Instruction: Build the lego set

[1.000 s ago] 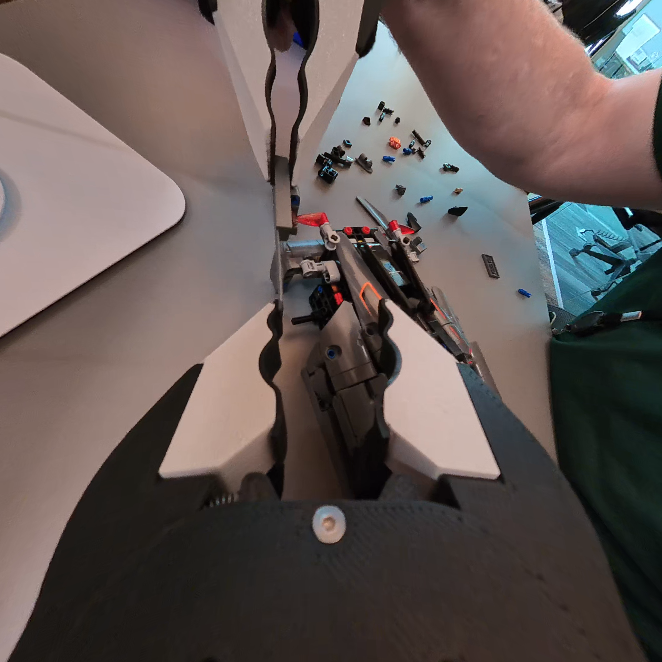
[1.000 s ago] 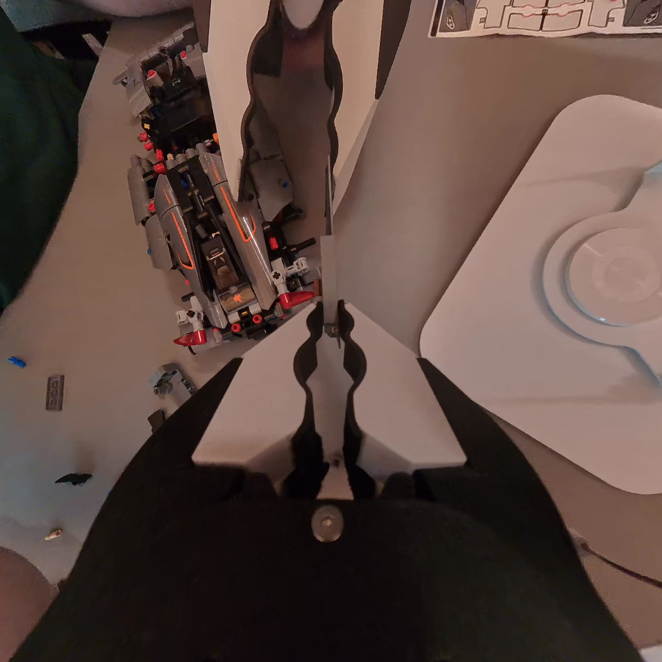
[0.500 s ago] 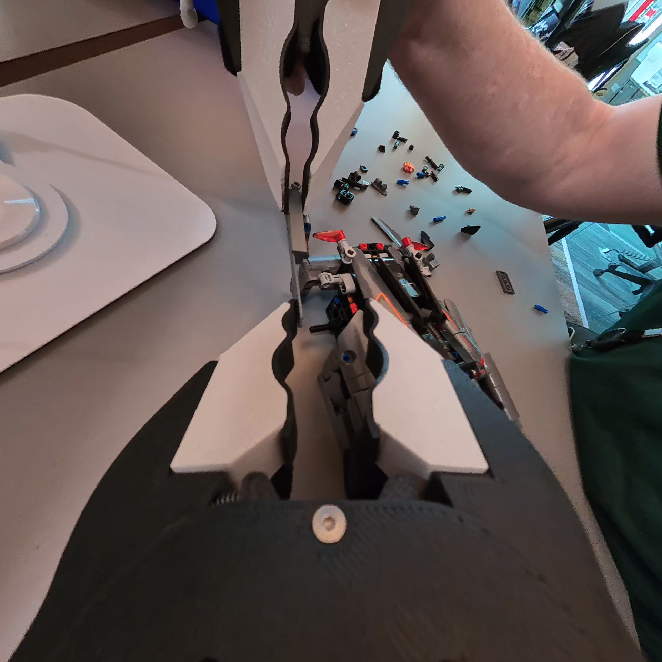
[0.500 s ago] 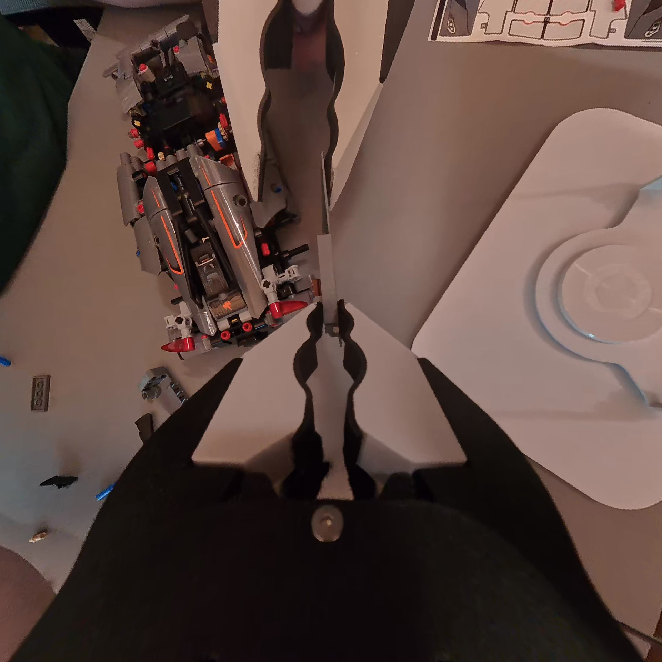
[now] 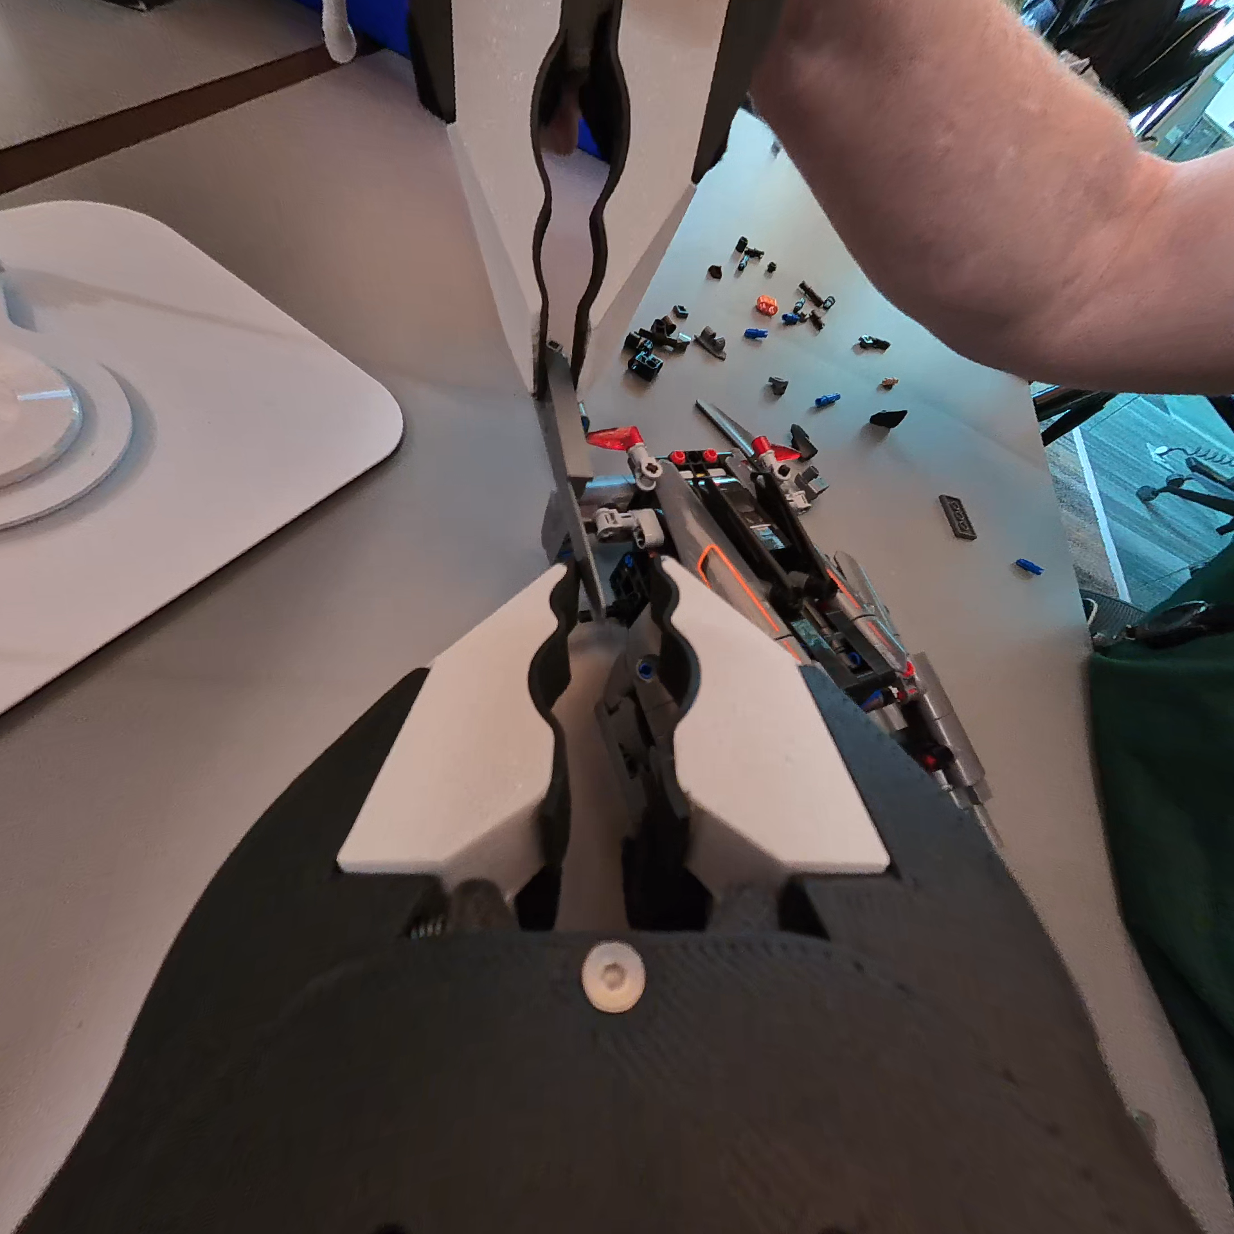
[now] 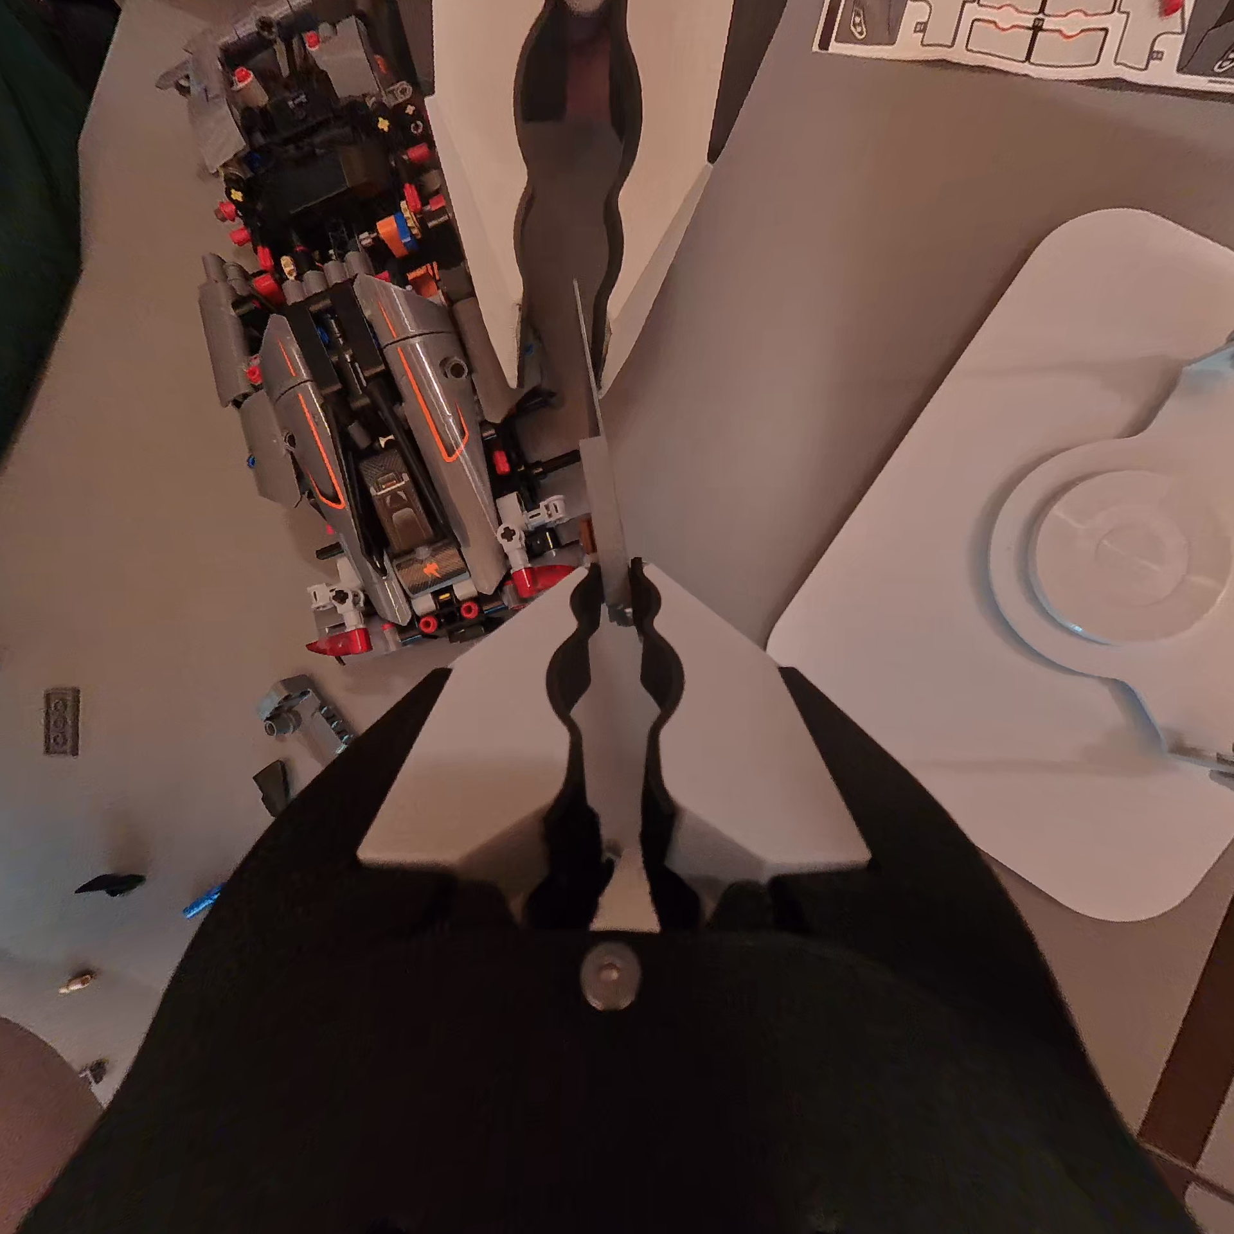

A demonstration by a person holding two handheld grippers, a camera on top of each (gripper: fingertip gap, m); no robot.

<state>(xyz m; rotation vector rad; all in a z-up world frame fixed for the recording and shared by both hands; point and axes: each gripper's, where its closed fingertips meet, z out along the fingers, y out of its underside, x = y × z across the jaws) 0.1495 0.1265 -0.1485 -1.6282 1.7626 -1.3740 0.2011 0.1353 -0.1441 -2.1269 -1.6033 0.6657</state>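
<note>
A grey, black and orange lego vehicle (image 5: 734, 554) lies on the grey table; it also shows in the right wrist view (image 6: 374, 414). My right gripper (image 6: 611, 574) is shut on a long thin grey panel (image 6: 604, 494), held on edge against the vehicle's side. In the left wrist view the right gripper (image 5: 557, 360) comes down from the top with that panel (image 5: 567, 441). My left gripper (image 5: 614, 587) is partly open. Its jaws straddle the panel's far tip and a grey side part of the vehicle. It faces the right gripper in the right wrist view (image 6: 561, 374).
A white rounded stand base (image 5: 200, 400) lies beside the grippers, also in the right wrist view (image 6: 1001, 601). Several small loose parts (image 5: 768, 320) are scattered beyond the vehicle. A grey plate (image 6: 61, 721) lies apart. A printed sheet (image 6: 1001, 40) lies at the far edge. A forearm (image 5: 968, 200) crosses above. The tips of one gripper are about 6 centimetres away from the tips of the other.
The left gripper's jaws have narrowed around the vehicle's side part and the panel tip. The right gripper has kept its hold on the panel, and both views have shifted a little.
</note>
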